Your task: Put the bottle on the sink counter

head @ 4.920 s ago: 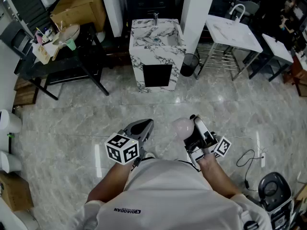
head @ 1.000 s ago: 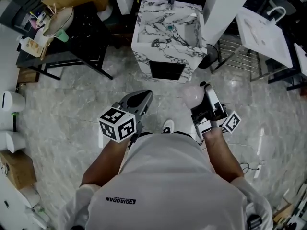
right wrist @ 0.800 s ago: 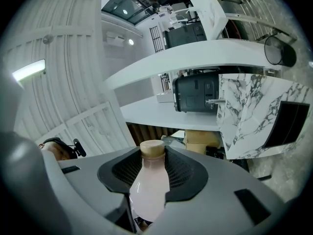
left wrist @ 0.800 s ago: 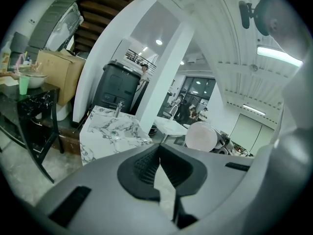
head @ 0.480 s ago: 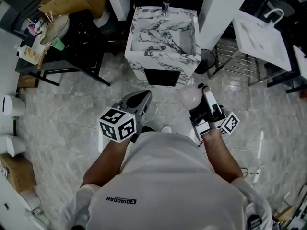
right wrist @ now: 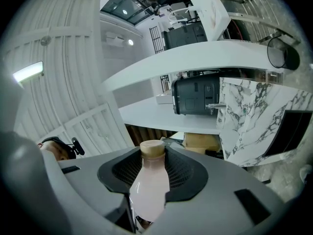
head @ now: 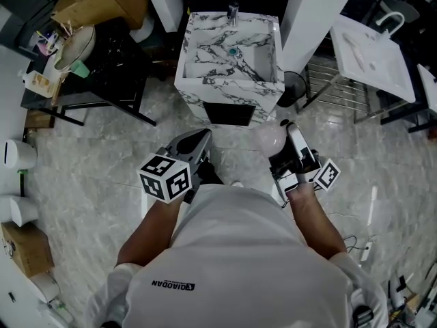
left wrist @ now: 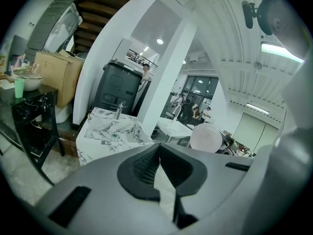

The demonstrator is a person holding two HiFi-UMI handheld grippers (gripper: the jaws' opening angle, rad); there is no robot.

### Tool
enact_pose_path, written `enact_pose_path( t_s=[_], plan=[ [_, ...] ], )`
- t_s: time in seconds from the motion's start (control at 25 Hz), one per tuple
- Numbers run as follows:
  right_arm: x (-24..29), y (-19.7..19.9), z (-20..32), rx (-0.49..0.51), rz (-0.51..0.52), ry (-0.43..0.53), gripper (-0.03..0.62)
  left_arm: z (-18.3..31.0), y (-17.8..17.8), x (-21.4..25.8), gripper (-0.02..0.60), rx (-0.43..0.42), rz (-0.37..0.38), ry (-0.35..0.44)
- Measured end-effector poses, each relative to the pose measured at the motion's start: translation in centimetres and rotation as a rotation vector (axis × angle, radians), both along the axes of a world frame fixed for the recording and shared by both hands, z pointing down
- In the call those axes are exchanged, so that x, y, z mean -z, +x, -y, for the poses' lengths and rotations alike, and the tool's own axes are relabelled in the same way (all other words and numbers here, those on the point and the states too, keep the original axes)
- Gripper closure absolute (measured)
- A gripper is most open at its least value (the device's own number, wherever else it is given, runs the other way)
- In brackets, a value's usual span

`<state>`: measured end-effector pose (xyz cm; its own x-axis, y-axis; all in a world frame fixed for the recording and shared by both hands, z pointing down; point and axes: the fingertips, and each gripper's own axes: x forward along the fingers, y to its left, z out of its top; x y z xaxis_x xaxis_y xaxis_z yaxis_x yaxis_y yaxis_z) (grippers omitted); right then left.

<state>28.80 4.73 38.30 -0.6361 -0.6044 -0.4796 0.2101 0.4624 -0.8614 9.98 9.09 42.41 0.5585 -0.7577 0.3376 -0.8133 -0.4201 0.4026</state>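
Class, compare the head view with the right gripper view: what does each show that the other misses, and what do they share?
Only the head view: the left tongs, shut and empty, the person's white shirt, and the black table left of the marble sink counter.

Only the right gripper view: the tan cap of the pink bottle, whose neck is clamped in the right tongs.

Both: the pink bottle, the right tongs holding it, and the marble sink counter ahead.

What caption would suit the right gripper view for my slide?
Right tool gripping a pale pink bottle, with the marble sink ahead at right.
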Motion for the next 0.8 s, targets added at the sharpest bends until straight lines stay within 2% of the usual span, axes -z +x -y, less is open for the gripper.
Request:
enact_pose_path(
  t_s=[0.52, 0.8],
  plan=[
    [-1.6, -1.1, 5.0, -0.023, -0.039, -0.012, 0.424, 5.9, 0.0, -1.0, 0.566, -0.061, -0.01, 0.012],
    [-1.3, -3.9, 9.1, -0.028, -0.042, -0.01, 0.424, 10.4, -2.9, -1.3, 0.566, -0.056, -0.011, 0.006]
  ],
)
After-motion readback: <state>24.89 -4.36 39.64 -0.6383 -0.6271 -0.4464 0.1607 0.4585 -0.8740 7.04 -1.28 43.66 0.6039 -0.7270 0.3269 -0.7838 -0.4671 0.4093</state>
